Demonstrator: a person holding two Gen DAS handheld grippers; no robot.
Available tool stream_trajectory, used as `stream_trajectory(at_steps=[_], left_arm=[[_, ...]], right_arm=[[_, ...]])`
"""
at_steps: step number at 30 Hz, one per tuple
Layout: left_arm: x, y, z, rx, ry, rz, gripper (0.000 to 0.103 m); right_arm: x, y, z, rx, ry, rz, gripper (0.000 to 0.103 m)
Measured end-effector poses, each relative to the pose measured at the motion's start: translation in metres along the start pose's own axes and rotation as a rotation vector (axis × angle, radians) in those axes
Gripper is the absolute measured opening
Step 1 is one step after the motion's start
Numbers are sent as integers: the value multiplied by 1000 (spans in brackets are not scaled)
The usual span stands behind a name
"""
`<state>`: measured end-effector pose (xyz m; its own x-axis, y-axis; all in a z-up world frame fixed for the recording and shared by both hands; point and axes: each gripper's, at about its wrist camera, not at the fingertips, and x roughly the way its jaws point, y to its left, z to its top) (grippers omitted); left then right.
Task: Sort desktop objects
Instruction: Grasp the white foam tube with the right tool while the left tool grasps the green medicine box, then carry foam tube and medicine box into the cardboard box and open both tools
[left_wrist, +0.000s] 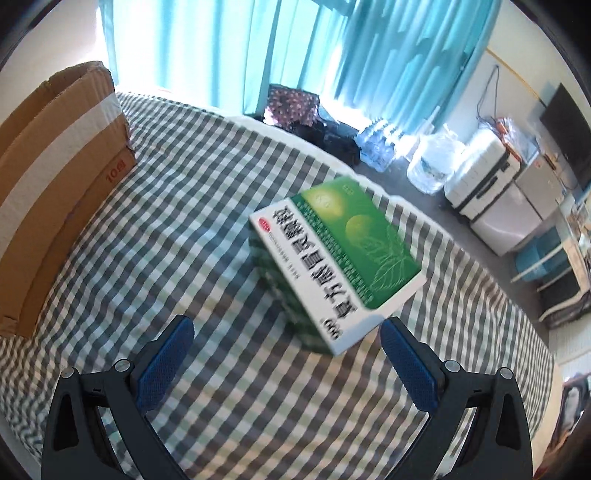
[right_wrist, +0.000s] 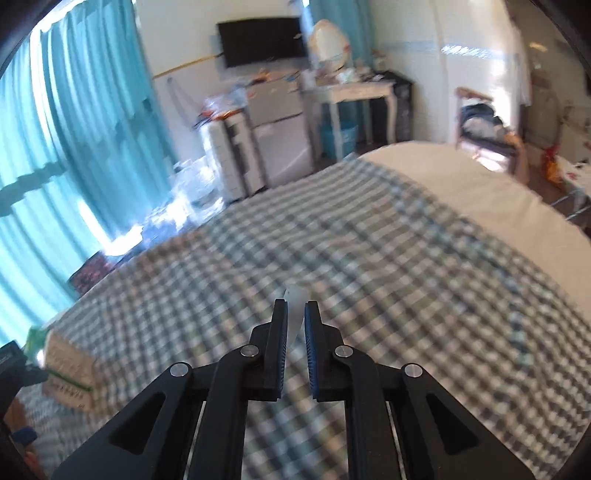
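A green and white medicine box (left_wrist: 334, 264) lies on top of a stack of like boxes on the checked cloth (left_wrist: 184, 221). My left gripper (left_wrist: 287, 334) is open, its blue pads just short of the box's near corner, holding nothing. My right gripper (right_wrist: 295, 314) is nearly closed on a small pale translucent object (right_wrist: 296, 299) held above the checked cloth; the object is blurred. The stack of boxes (right_wrist: 68, 363) also shows at the far left of the right wrist view.
An open cardboard carton (left_wrist: 55, 177) stands on the cloth at the left. Beyond the bed edge are teal curtains (left_wrist: 295, 48), water bottles (left_wrist: 380, 142), a white suitcase (left_wrist: 484, 173), a table and a wall TV (right_wrist: 264, 40).
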<state>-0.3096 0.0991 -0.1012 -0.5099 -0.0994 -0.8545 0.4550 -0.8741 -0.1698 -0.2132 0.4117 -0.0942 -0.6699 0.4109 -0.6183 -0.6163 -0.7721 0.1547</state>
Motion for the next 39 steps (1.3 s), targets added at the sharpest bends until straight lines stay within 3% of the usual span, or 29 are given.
stream_trajectory(at_steps=[4,8,15,18,22,24,26,28,31,35,39], left_arm=[[-2,-4,6,-65,-6,-36,103],[1,-15,15,-99,1,-32,103],[19,-38,33,-87,-27,15,103],[41,-39,37,-100,43,3,103],[79,-22,31,-101,227,7,103],[88,-6,28,-127,273,-8,103],[85,10,28,-126,251,-40,98],[77,20,31,-54,215,-58,88],[65,35,36,6,175,-75,83],[36,58,42,76,106,-109,82],[-12,81,38,191,-43,-141,82]], right_arm=[[-5,-4,21,-30,-98,-37,9],[-3,19,30,-123,-139,9,9],[-2,57,17,-237,-139,92,9],[-4,57,16,-231,-157,109,9],[2,49,16,-198,-147,105,9],[2,47,14,-188,-138,99,9],[1,46,14,-193,-137,99,9],[-3,47,13,-204,-142,106,9],[-8,48,8,-221,-134,113,9],[-18,49,1,-230,-115,134,9],[-33,52,-6,-248,-114,159,9]])
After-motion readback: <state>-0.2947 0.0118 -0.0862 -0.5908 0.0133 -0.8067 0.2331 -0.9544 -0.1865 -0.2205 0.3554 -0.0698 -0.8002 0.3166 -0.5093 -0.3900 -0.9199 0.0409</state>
